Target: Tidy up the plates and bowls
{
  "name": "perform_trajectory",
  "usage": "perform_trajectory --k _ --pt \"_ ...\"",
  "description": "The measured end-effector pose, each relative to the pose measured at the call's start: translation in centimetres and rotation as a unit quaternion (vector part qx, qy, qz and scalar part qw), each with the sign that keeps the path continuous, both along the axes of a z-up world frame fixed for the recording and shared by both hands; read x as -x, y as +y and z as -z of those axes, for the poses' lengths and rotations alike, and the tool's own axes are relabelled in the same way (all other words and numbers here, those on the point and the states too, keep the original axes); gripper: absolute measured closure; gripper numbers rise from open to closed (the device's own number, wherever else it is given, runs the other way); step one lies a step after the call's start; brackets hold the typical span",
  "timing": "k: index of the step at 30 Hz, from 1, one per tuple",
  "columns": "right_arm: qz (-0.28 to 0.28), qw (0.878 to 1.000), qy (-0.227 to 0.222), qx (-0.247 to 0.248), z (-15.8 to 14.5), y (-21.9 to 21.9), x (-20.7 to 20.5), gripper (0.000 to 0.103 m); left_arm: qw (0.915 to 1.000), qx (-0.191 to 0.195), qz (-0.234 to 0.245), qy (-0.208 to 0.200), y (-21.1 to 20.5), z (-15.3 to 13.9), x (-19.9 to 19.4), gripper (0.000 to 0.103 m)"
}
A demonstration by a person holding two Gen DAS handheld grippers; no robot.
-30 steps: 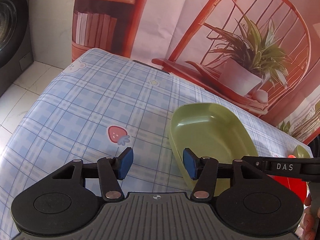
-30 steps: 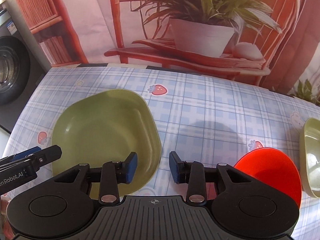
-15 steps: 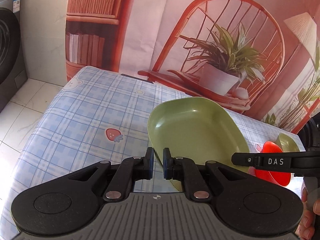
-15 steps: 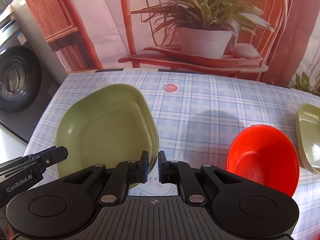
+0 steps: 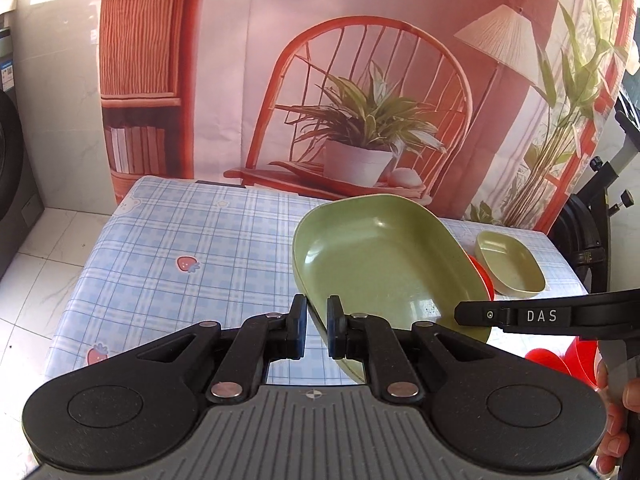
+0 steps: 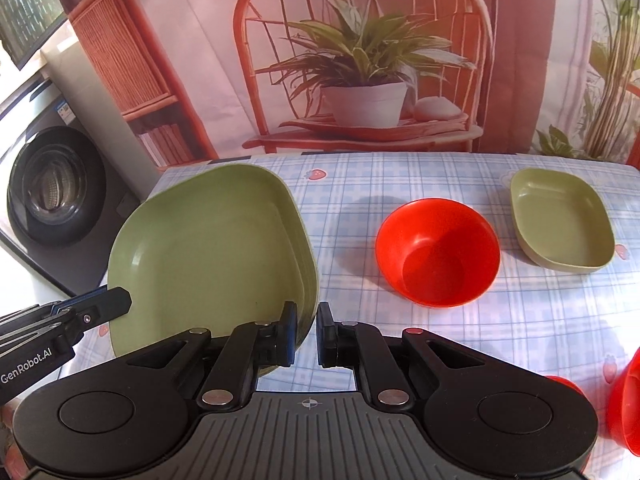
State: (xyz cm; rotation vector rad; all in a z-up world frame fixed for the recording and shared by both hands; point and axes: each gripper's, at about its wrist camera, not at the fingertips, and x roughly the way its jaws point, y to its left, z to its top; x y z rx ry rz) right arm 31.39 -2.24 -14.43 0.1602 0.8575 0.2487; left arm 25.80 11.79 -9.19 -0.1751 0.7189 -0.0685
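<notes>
A large green plate (image 5: 384,264) is held tilted above the checked table. My left gripper (image 5: 316,330) is shut on its near left rim. My right gripper (image 6: 306,336) is shut on its right rim, and the plate (image 6: 208,252) fills the left of the right wrist view. A red bowl (image 6: 438,252) sits upright on the table to the plate's right. A smaller green dish (image 6: 560,220) sits further right, and it also shows in the left wrist view (image 5: 510,266).
The table (image 6: 400,184) has a blue checked cloth with strawberry prints. Another red bowl (image 6: 624,404) sits at the near right edge. A printed backdrop stands behind the table. A washing machine (image 6: 52,188) stands at the left on the floor.
Both grippers went from open to shut on the large green plate's rims, then lifted it off the table and tilted it. The red bowl and small dish have not moved.
</notes>
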Motion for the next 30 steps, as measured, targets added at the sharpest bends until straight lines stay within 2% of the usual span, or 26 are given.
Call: perform_trajectory --k 8,16,24,30 --pt "0.027 0.999 -0.006 -0.019 -0.1 -4.3 6.4 0.094 0.9994 0.004 0.032 -0.007 -3.3 -0.8 4.7 0.092" --pt "0.054 0.998 -0.016 -0.017 2.3 -7.1 11.7 0.094 0.9985 0.015 0.052 0.007 -5.8 1.3 7.6 0.092" --pt "0.061 0.998 -0.001 -0.024 6.2 -7.7 14.4 0.092 0.9977 0.008 0.048 0.046 -6.5 4.2 7.8 0.092" --pt "0.059 0.998 0.001 -0.021 7.4 -7.7 14.5 0.092 0.9971 0.002 0.047 0.059 -6.9 5.6 7.7 0.092"
